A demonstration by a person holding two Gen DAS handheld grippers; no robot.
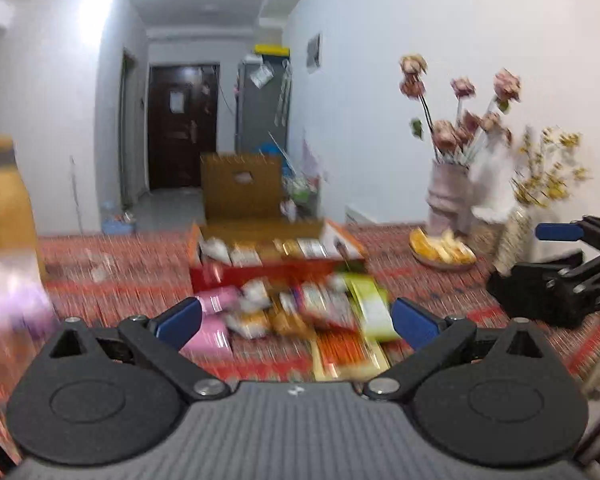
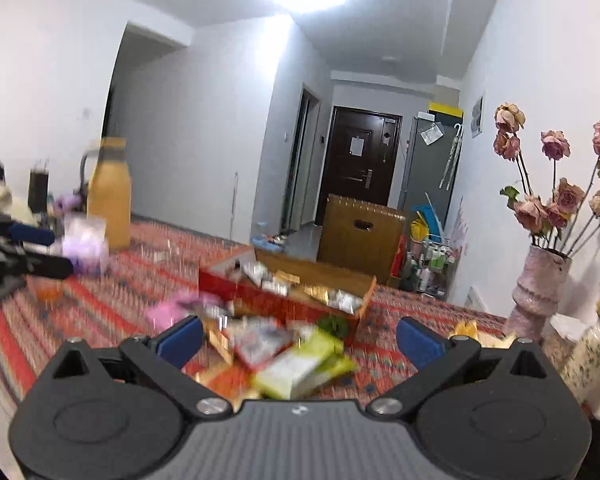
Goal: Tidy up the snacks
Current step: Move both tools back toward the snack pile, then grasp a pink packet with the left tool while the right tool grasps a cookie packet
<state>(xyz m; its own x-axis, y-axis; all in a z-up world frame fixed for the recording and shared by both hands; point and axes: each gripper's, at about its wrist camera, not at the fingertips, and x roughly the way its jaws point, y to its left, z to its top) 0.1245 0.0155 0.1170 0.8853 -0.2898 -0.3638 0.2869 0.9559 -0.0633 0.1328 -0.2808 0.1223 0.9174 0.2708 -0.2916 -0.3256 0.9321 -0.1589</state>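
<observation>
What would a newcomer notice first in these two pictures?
Probably the heap of bright snack packets on the red patterned tablecloth, in front of the open red box already holding some packets. Both the left gripper and the right gripper are open above the heap. Dried pink roses stand at the right.

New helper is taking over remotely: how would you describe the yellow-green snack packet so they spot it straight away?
Start at the red snack box on the patterned tablecloth. A loose pile of packets lies on its near side. The yellow-green packet sits at the pile's right edge; it is the only green one, the rest being pink, orange or white.
</observation>
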